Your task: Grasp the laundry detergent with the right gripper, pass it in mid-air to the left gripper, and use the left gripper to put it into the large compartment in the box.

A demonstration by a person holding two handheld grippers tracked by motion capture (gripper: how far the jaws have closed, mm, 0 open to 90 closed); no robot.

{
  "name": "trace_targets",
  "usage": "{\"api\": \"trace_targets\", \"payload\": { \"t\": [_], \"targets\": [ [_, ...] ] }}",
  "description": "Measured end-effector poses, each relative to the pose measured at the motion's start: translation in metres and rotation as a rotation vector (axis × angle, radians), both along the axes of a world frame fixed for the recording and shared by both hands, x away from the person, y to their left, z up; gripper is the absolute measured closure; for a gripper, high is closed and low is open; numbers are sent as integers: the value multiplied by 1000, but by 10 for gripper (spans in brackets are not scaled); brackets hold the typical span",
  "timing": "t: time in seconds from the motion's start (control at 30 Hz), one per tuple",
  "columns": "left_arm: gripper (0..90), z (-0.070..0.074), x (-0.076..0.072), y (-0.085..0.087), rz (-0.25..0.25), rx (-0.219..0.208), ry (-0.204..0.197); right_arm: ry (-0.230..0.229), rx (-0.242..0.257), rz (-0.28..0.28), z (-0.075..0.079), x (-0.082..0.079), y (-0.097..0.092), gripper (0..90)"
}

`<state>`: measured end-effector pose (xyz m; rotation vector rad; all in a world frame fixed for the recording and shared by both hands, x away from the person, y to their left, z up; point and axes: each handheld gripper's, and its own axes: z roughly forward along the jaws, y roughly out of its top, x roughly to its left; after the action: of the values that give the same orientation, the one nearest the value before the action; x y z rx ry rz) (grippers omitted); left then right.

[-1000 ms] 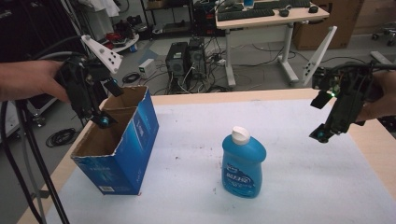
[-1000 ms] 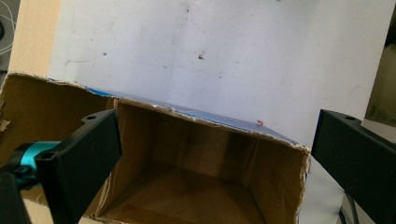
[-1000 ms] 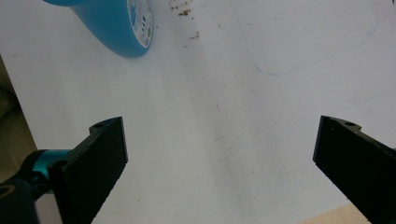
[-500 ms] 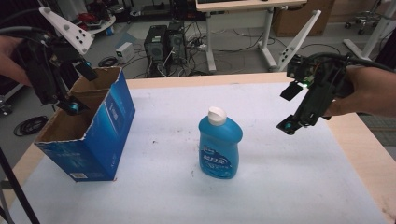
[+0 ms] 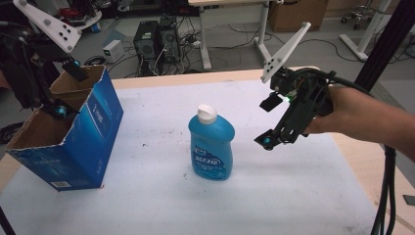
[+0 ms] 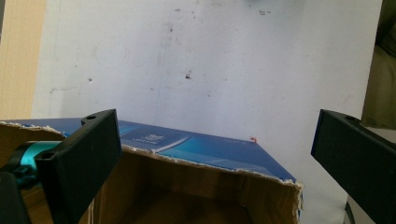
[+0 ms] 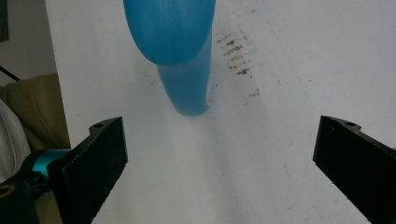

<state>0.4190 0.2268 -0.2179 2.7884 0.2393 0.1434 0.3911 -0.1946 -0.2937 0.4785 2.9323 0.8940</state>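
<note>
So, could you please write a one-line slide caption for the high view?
Open right gripper nears an upright blue bottle while the open left gripper hovers over a blue cardboard box.

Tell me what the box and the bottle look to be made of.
Box: corrugated cardboard, it seems; glossy blue print outside, raw brown inside, ragged torn top edges in the left gripper view. Bottle: likely plastic, smooth and slightly shiny translucent blue, with a white cap and a printed label.

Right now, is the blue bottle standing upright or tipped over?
Upright. In the high view the blue bottle stands on its base on the white table cover, white cap on top, untouched by either tongs.
</note>
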Motion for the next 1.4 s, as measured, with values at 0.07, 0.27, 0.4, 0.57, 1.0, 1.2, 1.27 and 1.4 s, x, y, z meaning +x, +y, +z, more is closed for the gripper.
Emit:
{"api": "trace_targets", "payload": {
  "t": [0.07,0.27,0.4,0.57,1.0,1.2,1.27,1.4],
  "targets": [
    [17,0,0,-2,-3,-1,-1,-2,21,3,-5,-2,2,21],
    [17,-2,1,-4,-9,-2,-1,-9,39,1,-13,-6,5,21],
    [17,-3,1,-4,-9,-1,2,-24,78,2,-20,-10,11,21],
    [16,-3,2,-4,-6,-3,4,-23,102,11,-31,-11,18,21],
    [17,-4,2,-5,-1,-9,5,-9,170,-1,-57,-8,28,21],
    [17,-5,3,-6,-4,-6,6,-11,185,-6,-64,-6,33,21],
    [17,-5,3,-7,-5,-9,6,-8,190,-3,-66,-5,35,21],
    [17,-5,4,-8,-2,-11,5,-17,200,-3,-70,-4,39,21]
  ]
}}
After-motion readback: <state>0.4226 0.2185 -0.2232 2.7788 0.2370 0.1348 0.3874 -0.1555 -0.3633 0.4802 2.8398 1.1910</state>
